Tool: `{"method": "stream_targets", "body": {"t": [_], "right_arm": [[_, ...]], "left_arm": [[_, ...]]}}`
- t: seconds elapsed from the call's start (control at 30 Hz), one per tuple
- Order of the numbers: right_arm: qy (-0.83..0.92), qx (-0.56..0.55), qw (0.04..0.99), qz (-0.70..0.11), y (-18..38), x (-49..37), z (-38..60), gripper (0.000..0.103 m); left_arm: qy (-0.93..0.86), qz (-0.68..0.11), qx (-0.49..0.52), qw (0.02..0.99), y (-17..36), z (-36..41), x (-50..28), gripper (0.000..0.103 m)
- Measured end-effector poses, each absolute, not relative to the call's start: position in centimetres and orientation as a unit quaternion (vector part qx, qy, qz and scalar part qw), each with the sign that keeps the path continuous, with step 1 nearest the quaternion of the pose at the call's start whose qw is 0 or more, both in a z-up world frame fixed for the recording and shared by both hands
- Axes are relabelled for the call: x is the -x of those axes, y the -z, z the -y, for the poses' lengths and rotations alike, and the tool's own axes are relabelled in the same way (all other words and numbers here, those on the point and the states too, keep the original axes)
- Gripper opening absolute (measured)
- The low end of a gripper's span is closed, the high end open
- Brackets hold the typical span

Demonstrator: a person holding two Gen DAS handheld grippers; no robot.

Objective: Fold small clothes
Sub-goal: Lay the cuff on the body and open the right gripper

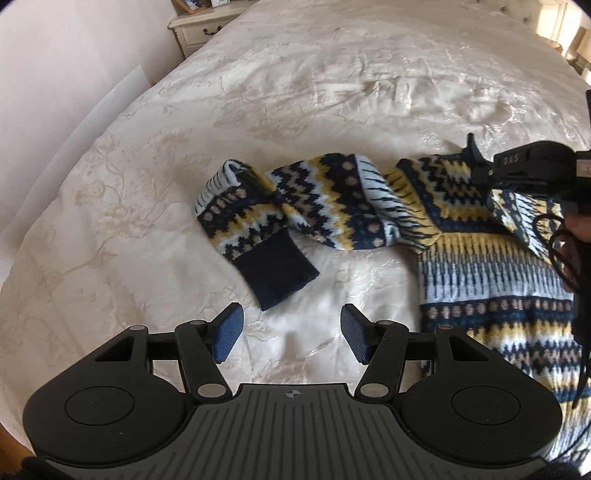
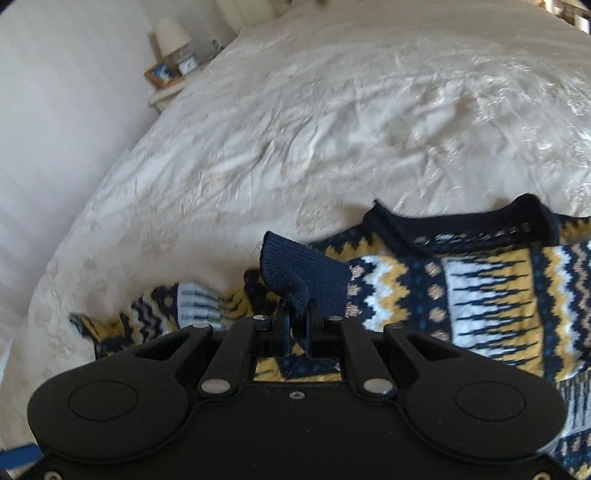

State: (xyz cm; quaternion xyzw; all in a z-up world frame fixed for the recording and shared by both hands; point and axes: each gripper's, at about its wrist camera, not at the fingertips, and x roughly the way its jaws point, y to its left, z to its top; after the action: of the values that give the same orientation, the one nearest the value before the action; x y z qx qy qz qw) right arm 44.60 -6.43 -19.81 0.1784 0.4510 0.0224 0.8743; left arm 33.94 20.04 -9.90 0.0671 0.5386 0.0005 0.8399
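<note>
now left hand-held gripper (image 1: 291,334) wide open, empty, above bedspread (image 1: 332,92); right hand-held gripper (image 2: 298,318) clamped on navy cuff (image 2: 295,269).

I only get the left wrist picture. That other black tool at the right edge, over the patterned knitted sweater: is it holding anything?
Observer: Yes. In the right wrist view the right gripper is shut on a navy ribbed cuff, pinched between its two fingers.
Operator: Whereabouts is that cuff?
Observer: It is held over the chest of the navy, yellow and white patterned knitted sweater, close to the sweater's navy neckband, which the tool hides from you.
Operator: Anything else I am missing?
Observer: A lamp with a white shade stands on the bedside table, next to a small clock.
</note>
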Motion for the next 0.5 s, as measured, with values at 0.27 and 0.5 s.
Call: {"method": "stream_targets", "body": {"t": [0.27,0.5], "right_arm": [[-0.047,-0.193,0.867,-0.458,19.8,-42.7,7.0,0.072],[0.024,-0.218,0.873,-0.436,18.1,-39.5,16.7,0.072]], "left_arm": [[0.029,-0.541,-0.072,0.838,10.6,-17.7,-35.8,0.057],[0.075,-0.530,-0.071,0.842,11.6,-10.7,-38.9,0.057]]}}
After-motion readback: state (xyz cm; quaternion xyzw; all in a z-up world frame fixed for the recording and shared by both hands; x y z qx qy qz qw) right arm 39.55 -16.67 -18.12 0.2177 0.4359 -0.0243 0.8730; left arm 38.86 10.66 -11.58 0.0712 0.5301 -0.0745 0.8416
